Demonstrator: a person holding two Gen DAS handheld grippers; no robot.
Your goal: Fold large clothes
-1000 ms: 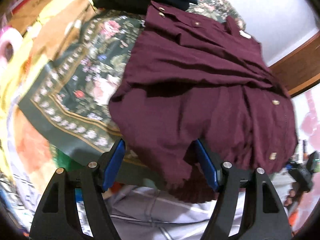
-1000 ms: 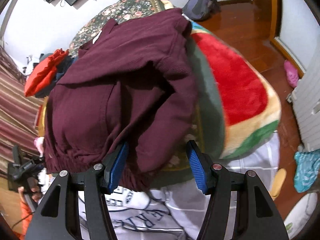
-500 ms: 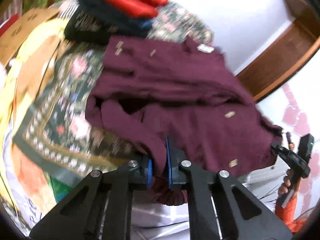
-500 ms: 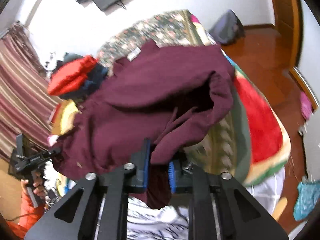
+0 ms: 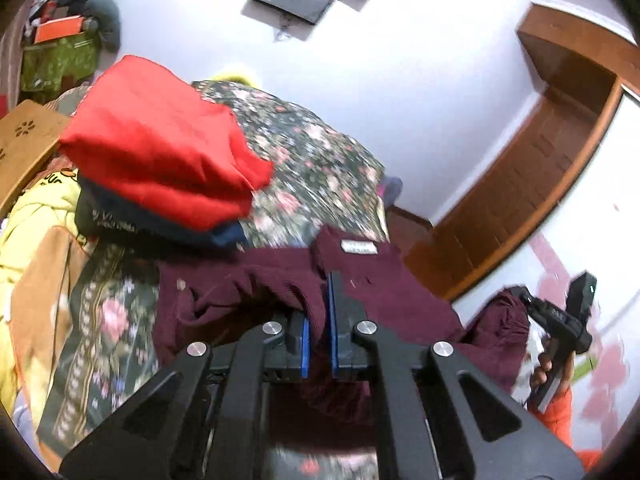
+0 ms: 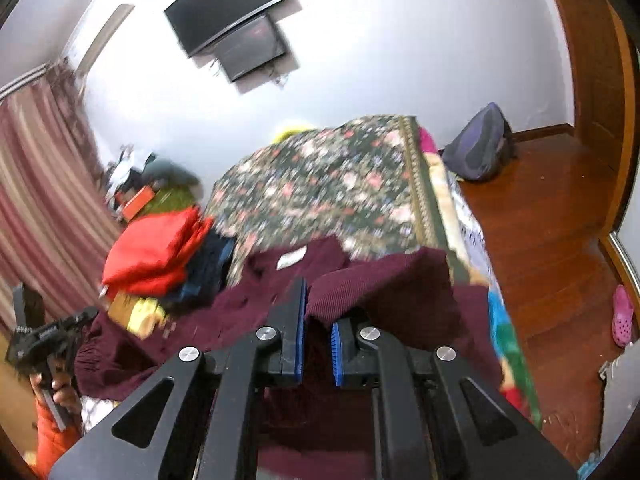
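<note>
A maroon button-up shirt (image 5: pixel 400 292) lies on a floral bedspread (image 5: pixel 320 168), its white neck label facing up. My left gripper (image 5: pixel 319 316) is shut on a fold of the maroon fabric and holds it raised over the shirt. My right gripper (image 6: pixel 318 320) is shut on another fold of the same shirt (image 6: pixel 372 280), lifted near the collar. The other gripper shows at the right edge of the left wrist view (image 5: pixel 560 320) and at the left edge of the right wrist view (image 6: pixel 44 336). The lower part of the shirt is hidden under the gripper bodies.
A stack of folded clothes with a red garment (image 5: pixel 160 152) on top sits on the bed's left side, also seen in the right wrist view (image 6: pixel 156 252). A dark bag (image 6: pixel 480 148) lies on the wooden floor (image 6: pixel 540 220). Monitors (image 6: pixel 236 28) hang on the wall.
Both grippers went from open around the shirt's hem to shut on it, then lifted and carried the fabric forward toward the collar. Both views tilted up toward the wall.
</note>
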